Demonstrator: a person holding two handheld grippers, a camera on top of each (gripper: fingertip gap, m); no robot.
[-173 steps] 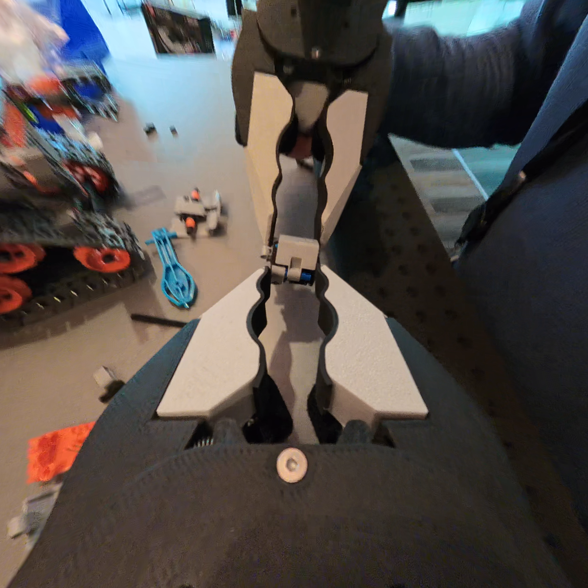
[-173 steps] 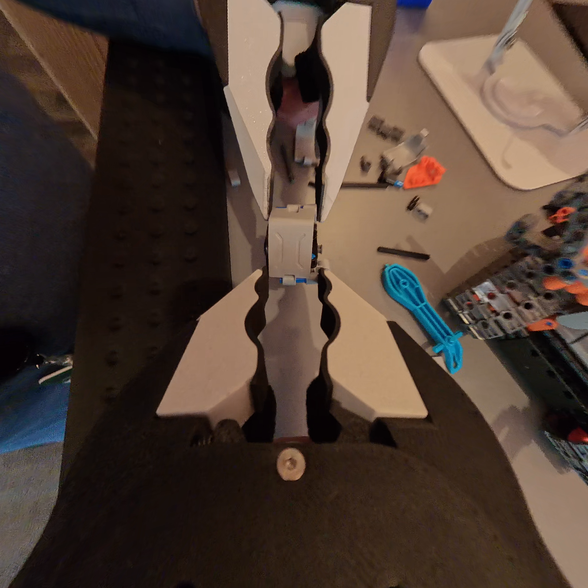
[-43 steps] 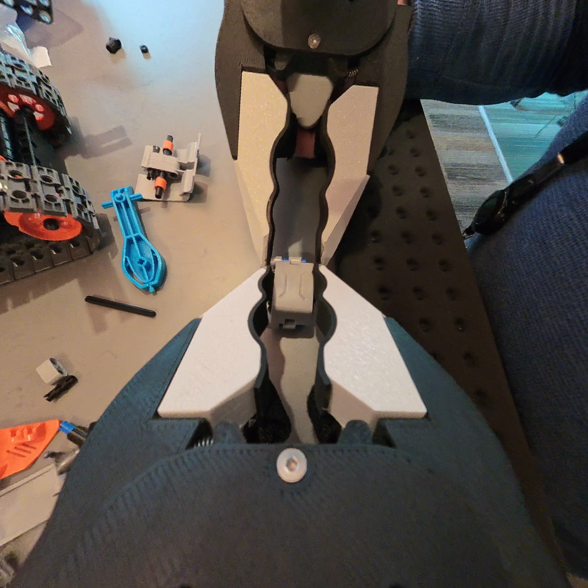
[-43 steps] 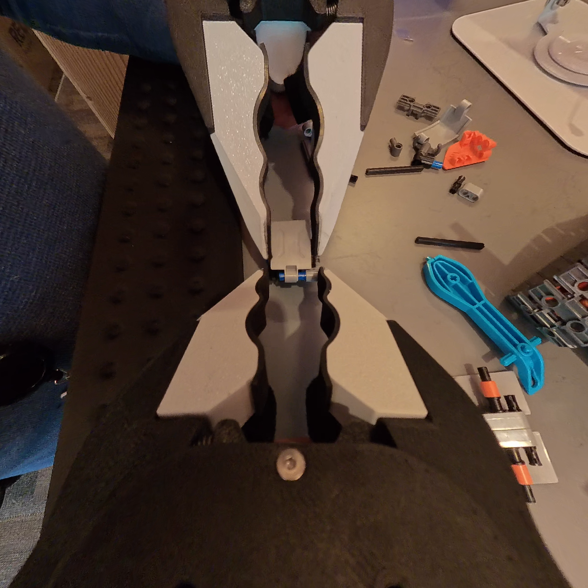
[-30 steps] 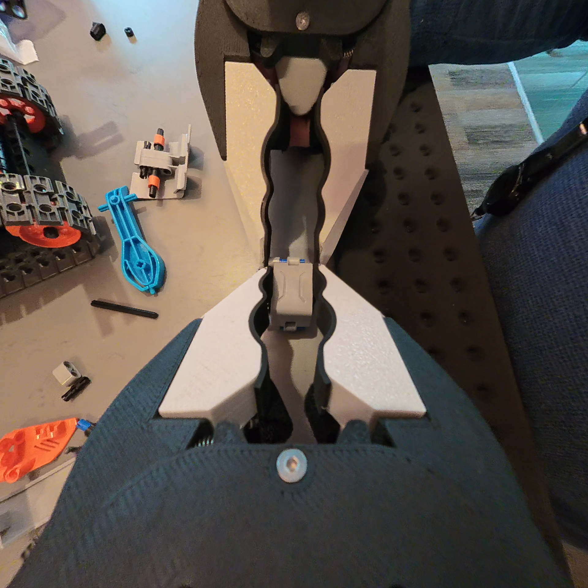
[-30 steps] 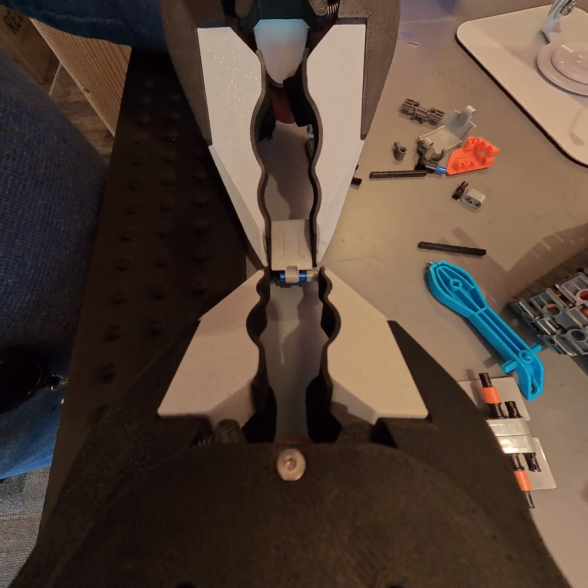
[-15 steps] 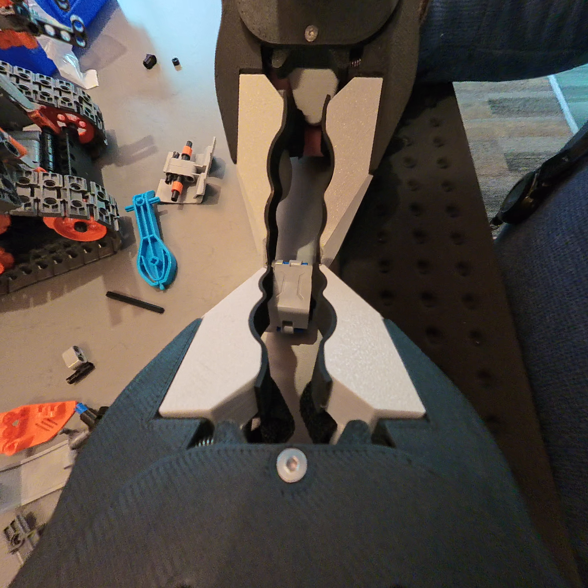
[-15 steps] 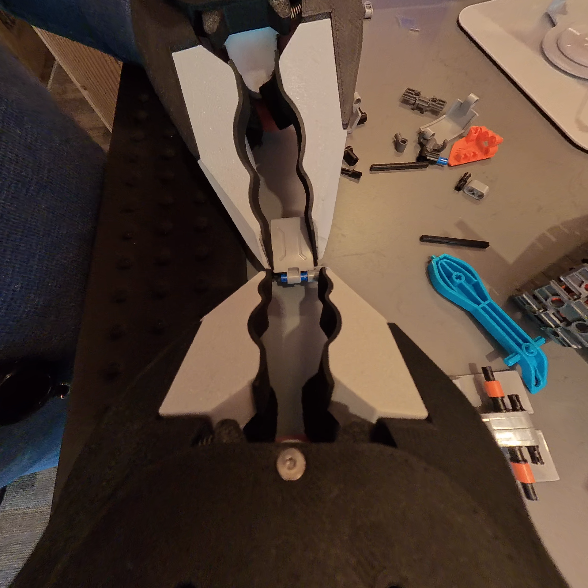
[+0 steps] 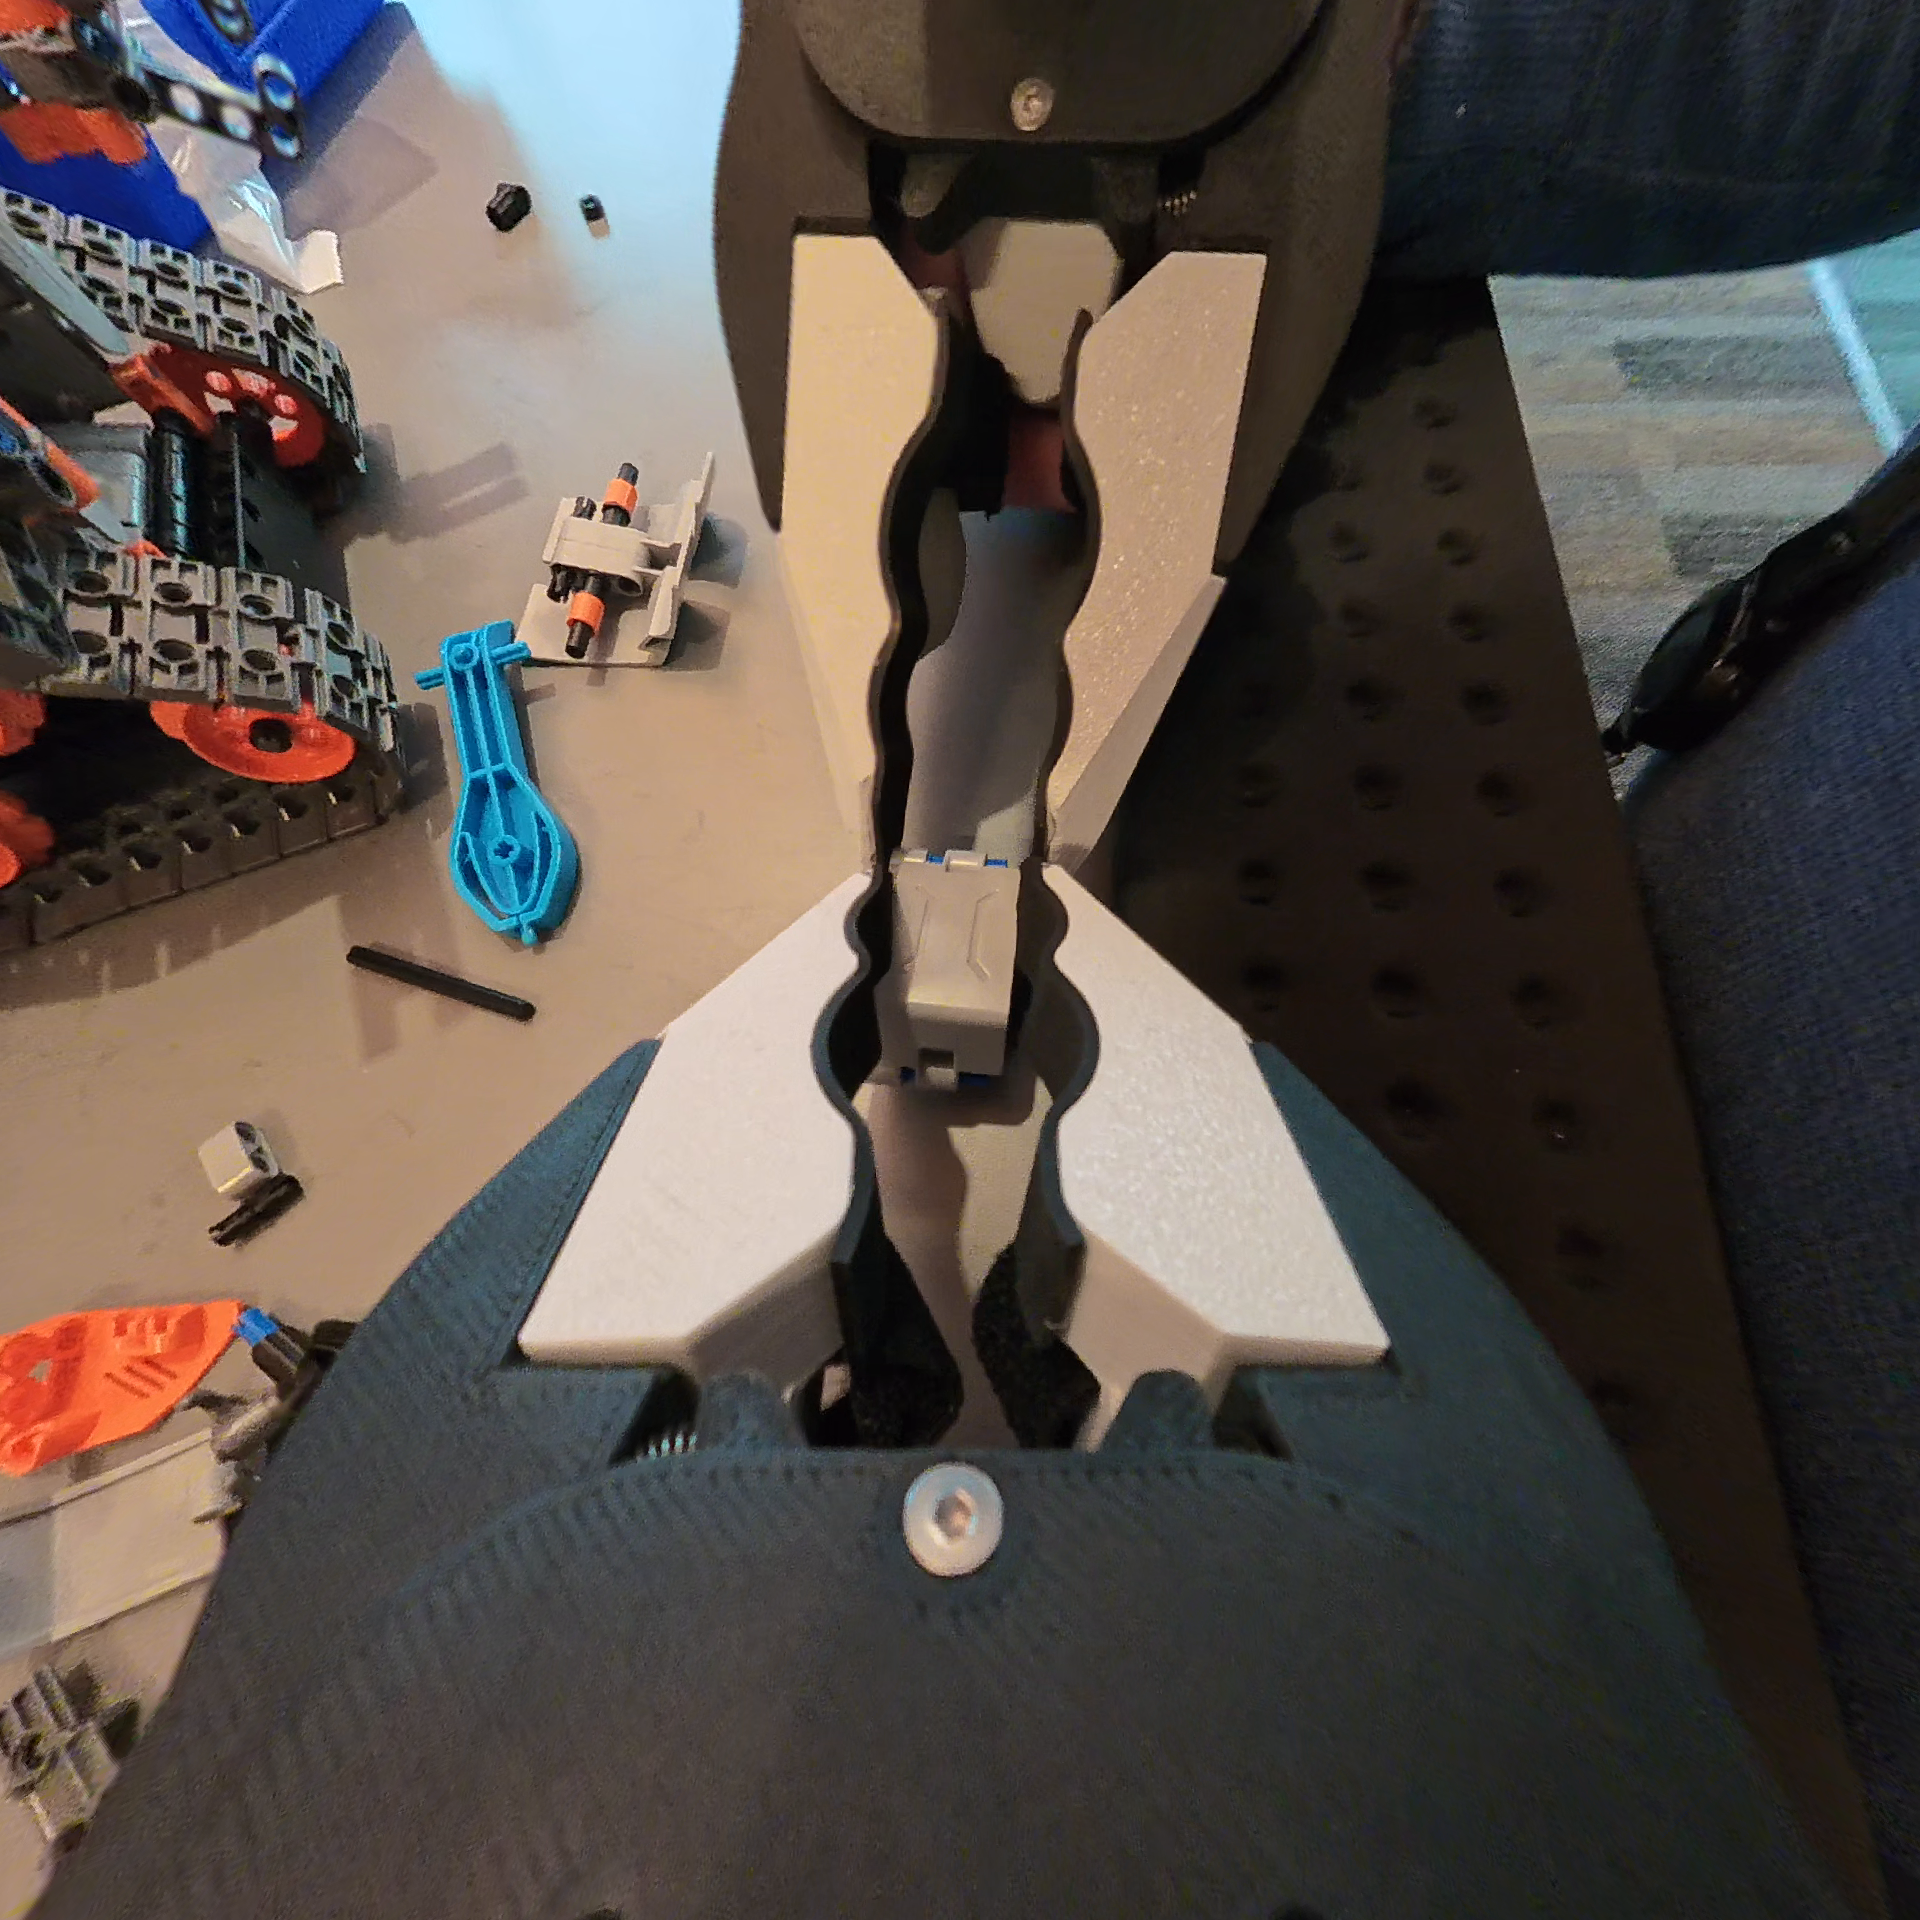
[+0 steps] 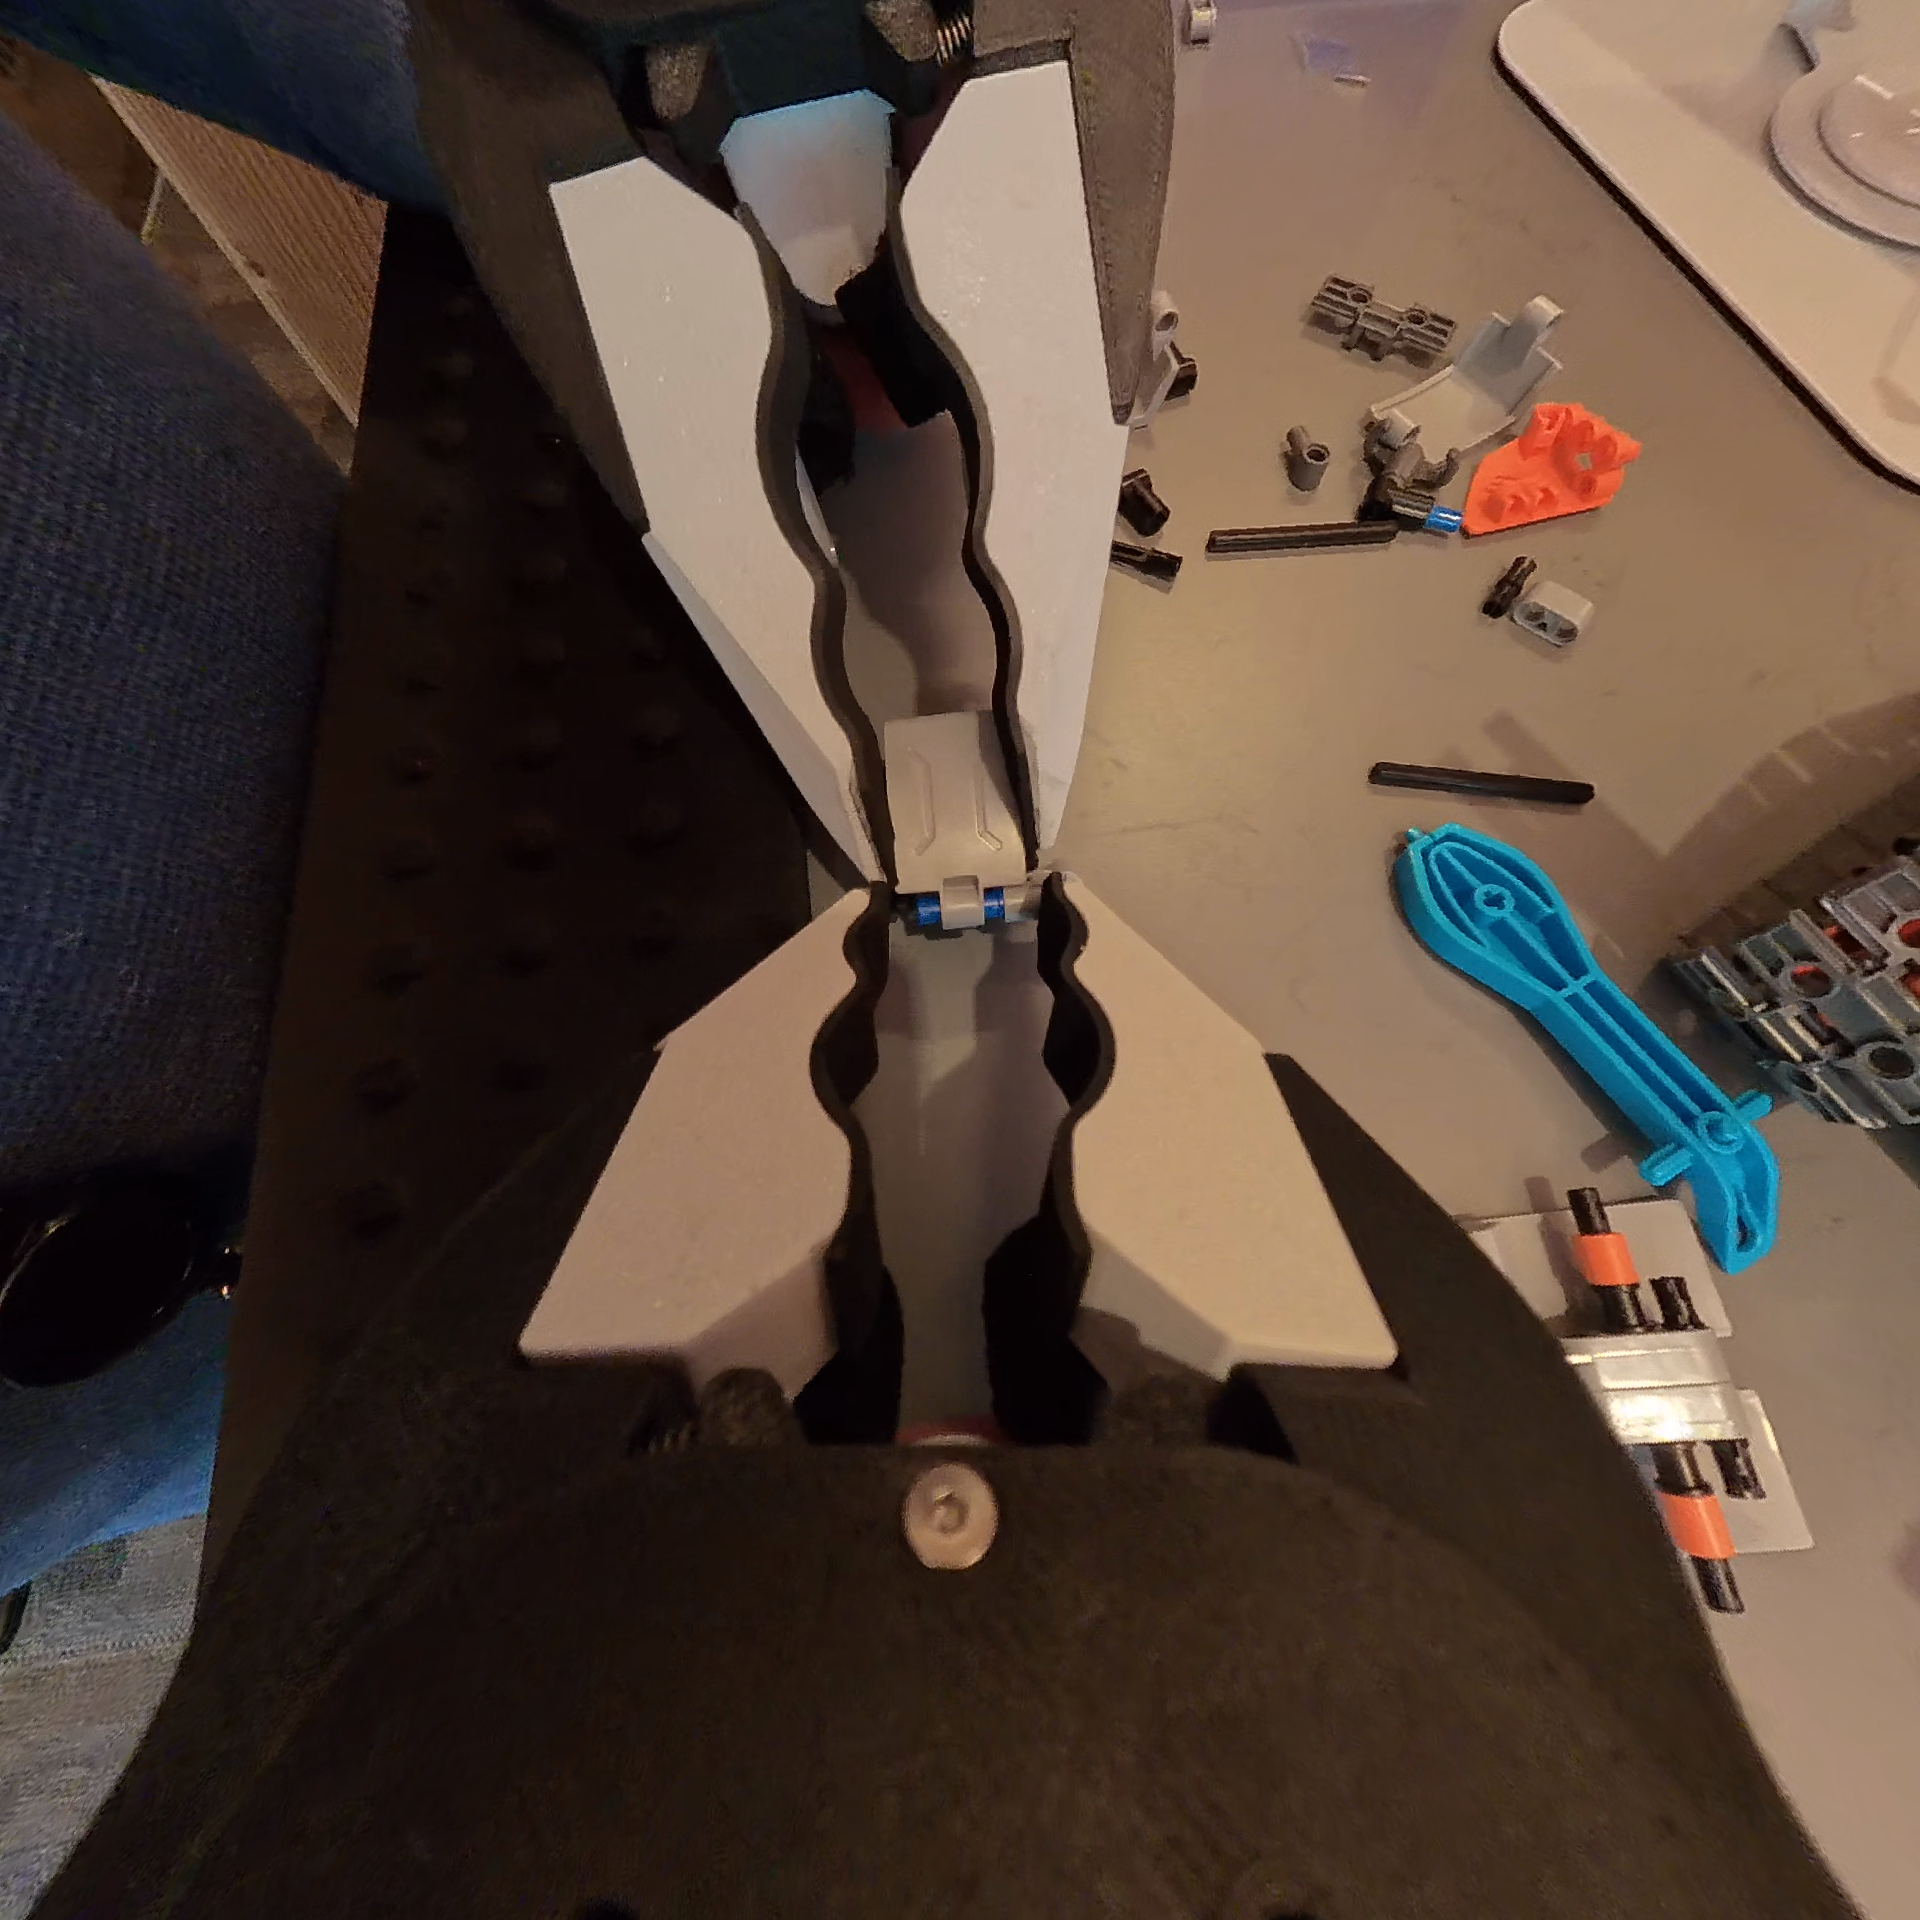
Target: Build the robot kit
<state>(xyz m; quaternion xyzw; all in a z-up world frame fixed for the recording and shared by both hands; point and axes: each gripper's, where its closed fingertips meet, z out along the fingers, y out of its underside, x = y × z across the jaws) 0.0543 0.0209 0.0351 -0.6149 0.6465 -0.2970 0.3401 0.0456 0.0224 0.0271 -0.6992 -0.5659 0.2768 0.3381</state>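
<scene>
My two grippers meet tip to tip above the table edge. A small grey panel piece [image 9: 951,971] with blue pins at its ends sits between the fingers of my left gripper [image 9: 956,881], which is shut on it. My right gripper [image 10: 961,896] comes in from the opposite side and is closed on the piece's blue pin end [image 10: 961,904]. In the right wrist view the panel [image 10: 948,795] lies inside the left gripper's fingers [image 10: 727,499], which lean to the left. In the left wrist view the right gripper [image 9: 961,842] fills the top.
On the grey table lie a blue lever tool [image 9: 499,800], a black axle [image 9: 442,982], a grey part with orange bushes [image 9: 623,566], an orange panel [image 9: 104,1371] and a tracked model [image 9: 187,644]. A black studded mat [image 9: 1403,935] borders the table. A white base [image 10: 1714,208] stands farther off.
The panel has gone from the left gripper's tips to deeper between its fingers. In the last half second the left gripper has tilted a little; both grips hold.
</scene>
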